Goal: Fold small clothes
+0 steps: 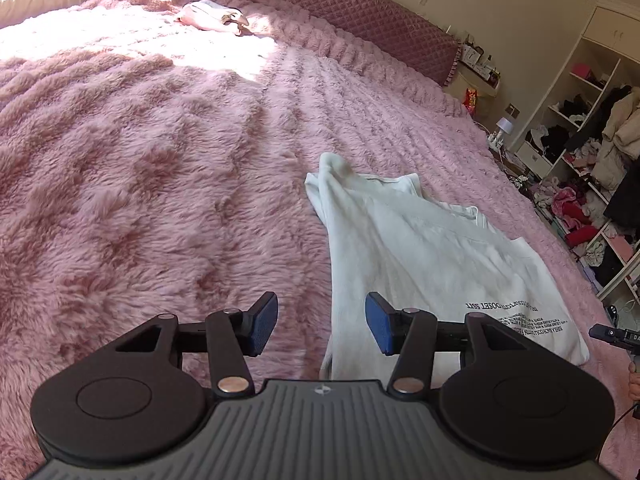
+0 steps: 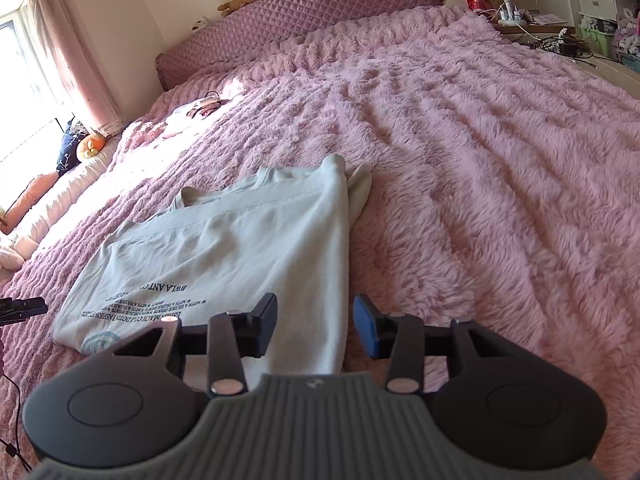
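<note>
A white T-shirt (image 1: 420, 248) with black printed text lies partly folded on the pink fluffy bedspread (image 1: 160, 184). My left gripper (image 1: 322, 326) is open and empty, just above the shirt's near left edge. In the right wrist view the same shirt (image 2: 240, 248) lies flat with its sleeves folded in. My right gripper (image 2: 316, 330) is open and empty over the shirt's near right edge. The other gripper's tip shows at the far right of the left wrist view (image 1: 612, 336) and at the far left of the right wrist view (image 2: 20, 308).
Another small pale garment (image 1: 214, 18) lies far up the bed near the quilted headboard (image 1: 360, 12); it also shows in the right wrist view (image 2: 196, 110). Open shelves with clothes (image 1: 588, 168) stand past the bed's right side. A nightstand with a lamp (image 2: 506, 0) stands beside the headboard.
</note>
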Tool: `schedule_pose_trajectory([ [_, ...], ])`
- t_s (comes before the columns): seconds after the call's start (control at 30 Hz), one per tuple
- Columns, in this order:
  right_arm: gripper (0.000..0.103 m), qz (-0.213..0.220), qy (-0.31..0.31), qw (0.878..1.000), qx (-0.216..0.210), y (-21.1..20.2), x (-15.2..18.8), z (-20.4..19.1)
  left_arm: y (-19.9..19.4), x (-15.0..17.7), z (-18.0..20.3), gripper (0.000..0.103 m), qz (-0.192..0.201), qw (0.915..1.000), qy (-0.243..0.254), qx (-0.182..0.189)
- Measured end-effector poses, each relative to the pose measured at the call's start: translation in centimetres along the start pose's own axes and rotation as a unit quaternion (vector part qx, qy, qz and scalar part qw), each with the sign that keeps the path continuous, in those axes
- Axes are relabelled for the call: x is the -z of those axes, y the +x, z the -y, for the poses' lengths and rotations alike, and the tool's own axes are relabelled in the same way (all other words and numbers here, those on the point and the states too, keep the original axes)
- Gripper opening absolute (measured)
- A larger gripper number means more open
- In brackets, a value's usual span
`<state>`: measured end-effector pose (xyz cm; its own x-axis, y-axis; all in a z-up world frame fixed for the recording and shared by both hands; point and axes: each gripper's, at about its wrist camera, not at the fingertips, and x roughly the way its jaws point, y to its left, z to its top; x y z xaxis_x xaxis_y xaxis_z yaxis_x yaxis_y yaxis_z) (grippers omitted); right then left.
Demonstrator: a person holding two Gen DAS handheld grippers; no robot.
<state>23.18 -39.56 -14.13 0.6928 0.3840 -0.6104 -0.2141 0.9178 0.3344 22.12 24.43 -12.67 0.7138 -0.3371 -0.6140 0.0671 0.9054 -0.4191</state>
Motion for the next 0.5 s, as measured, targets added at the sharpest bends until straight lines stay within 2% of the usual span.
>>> schedule_pose_trajectory([
  [0.17,0.039,-0.015,0.006,1.000,-0.004,0.2,1.4,-0.7,1.4,0.9,-0.3,0.059,-0.019,0.9993,-0.020,0.026],
  [0.3,0.041,-0.021,0.008,1.000,-0.002,1.0,1.5,-1.0,3.4,1.2,0.2,0.059,-0.043,0.9987,-0.009,0.027],
  [0.4,0.043,-0.023,0.016,1.000,0.002,1.6,1.5,-0.8,4.3,1.6,0.2,0.061,-0.046,0.9979,-0.023,0.039],
  [0.5,0.050,-0.029,0.023,0.999,0.019,2.2,1.5,-0.5,4.7,1.6,0.4,0.064,-0.043,0.9977,-0.029,0.043],
])
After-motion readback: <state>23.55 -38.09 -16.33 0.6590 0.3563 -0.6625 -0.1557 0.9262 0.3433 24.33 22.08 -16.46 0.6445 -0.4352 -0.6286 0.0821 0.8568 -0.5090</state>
